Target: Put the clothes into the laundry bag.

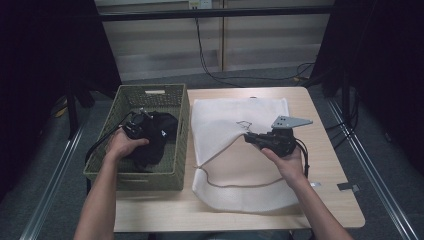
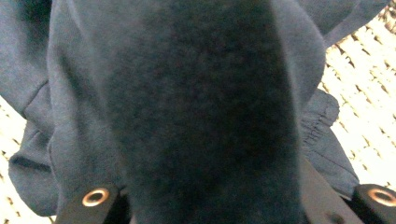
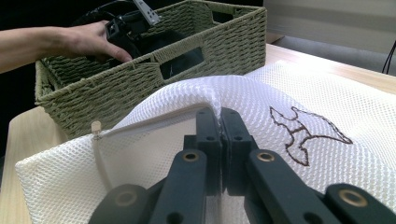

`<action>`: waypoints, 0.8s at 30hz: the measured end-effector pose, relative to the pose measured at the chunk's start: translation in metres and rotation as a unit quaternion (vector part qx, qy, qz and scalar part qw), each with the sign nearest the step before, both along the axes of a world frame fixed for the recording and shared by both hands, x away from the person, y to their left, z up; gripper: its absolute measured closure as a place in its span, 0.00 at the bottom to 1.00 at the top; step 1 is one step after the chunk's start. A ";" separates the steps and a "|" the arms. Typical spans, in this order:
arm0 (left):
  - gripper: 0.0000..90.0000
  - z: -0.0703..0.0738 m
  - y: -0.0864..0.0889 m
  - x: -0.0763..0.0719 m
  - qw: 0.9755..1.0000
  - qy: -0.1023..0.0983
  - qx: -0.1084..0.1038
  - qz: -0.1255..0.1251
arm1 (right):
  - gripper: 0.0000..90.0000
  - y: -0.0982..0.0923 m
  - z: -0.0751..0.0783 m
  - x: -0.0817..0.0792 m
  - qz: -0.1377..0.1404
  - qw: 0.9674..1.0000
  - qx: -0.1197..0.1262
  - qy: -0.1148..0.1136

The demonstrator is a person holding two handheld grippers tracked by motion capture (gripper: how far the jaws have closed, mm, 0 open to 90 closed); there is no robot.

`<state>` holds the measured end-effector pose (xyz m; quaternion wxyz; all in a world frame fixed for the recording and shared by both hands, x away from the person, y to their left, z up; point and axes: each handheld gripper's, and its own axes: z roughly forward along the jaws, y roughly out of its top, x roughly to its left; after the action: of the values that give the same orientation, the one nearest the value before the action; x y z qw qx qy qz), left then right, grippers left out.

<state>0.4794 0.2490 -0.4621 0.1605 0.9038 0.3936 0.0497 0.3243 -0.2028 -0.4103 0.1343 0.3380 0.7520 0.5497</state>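
- Pale wood tabletop [image 1: 330,165] carries everything, with dark curtains at both sides and a slatted wall behind where black cables [image 1: 210,60] hang down.
- On the table's left part stands a green woven basket [image 1: 175,150]; in my right gripper view its near wall with a handle slot rises between me and the dark cloth inside.
- My left gripper [image 1: 142,122] reaches down into that basket, onto a dark blue garment [image 2: 201,112] that lies bunched on the woven bottom.
- In my left gripper view a thick fold of the garment bulges up between my two jaws, and they pinch it; the fold hides most of what lies beyond, with bits of pale weave at the edges.
- Just beside the basket lies a white mesh laundry bag [image 1: 235,125], spread flat, with a brown stitched outline figure [image 3: 303,133] on its top side.
- My right gripper [image 1: 252,139] has its jaws pressed together on the mesh at the bag's opening edge, lifting it into a ridge.
- The zipper's tan end tab [image 3: 96,127] stands at the left of the raised opening.
- A grey piece of tape [image 1: 347,187] sits near the table's right edge.
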 end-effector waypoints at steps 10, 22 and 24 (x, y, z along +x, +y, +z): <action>0.84 0.014 0.005 -0.003 0.999 -0.019 -0.022 0.019 | 0.98 0.000 -0.001 0.000 -0.001 1.000 -0.002 0.003; 0.84 0.039 0.027 -0.018 0.992 -0.074 -0.097 0.027 | 0.98 -0.001 0.000 -0.002 -0.003 1.000 -0.001 0.001; 0.84 0.041 0.033 -0.019 0.989 -0.080 -0.121 0.032 | 0.98 -0.001 0.000 -0.002 -0.003 1.000 -0.001 0.002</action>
<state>0.4606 0.2816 -0.4209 0.2979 0.8580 0.4111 0.0785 0.3224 -0.2043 -0.4099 0.1347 0.3415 0.7518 0.5478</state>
